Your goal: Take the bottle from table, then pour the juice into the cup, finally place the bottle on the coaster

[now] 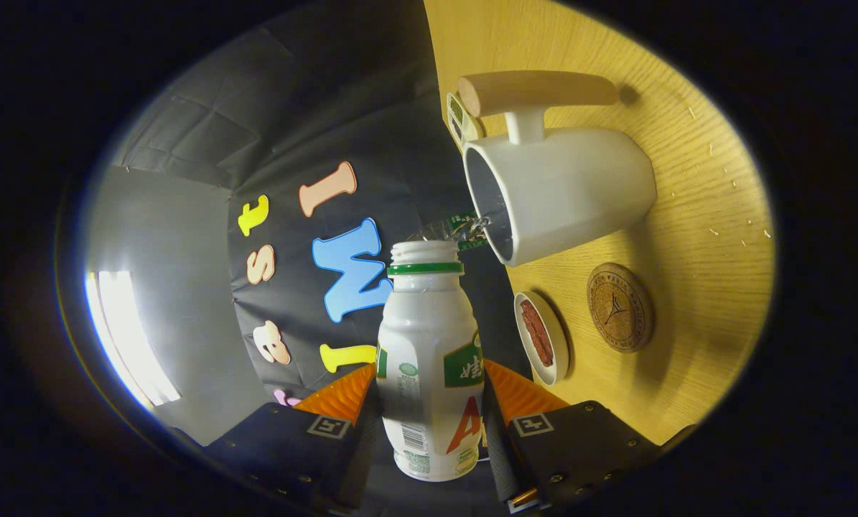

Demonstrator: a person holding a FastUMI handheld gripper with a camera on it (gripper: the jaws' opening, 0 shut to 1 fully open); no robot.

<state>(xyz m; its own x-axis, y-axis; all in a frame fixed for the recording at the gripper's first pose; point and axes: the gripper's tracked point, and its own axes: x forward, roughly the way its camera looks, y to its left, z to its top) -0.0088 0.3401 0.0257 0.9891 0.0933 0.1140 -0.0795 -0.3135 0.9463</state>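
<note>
My gripper (429, 391) is shut on a white plastic bottle (429, 359) with a green neck ring and an uncapped mouth, one finger on each side of its body. The view is rolled, so the wooden table (694, 215) stands on edge to the right. The bottle is tipped toward a white cup (565, 190) with a wooden handle. A thin clear stream (464, 230) runs from the bottle's mouth into the cup's opening. Beyond the cup's base, on the table, lies a round cork coaster (619, 307).
A small white dish (541, 336) holding a reddish-brown piece sits on the table between the bottle and the coaster. Another small item (460, 118) lies behind the cup's rim. The black booth wall is behind the bottle, with a bright panel at the far left.
</note>
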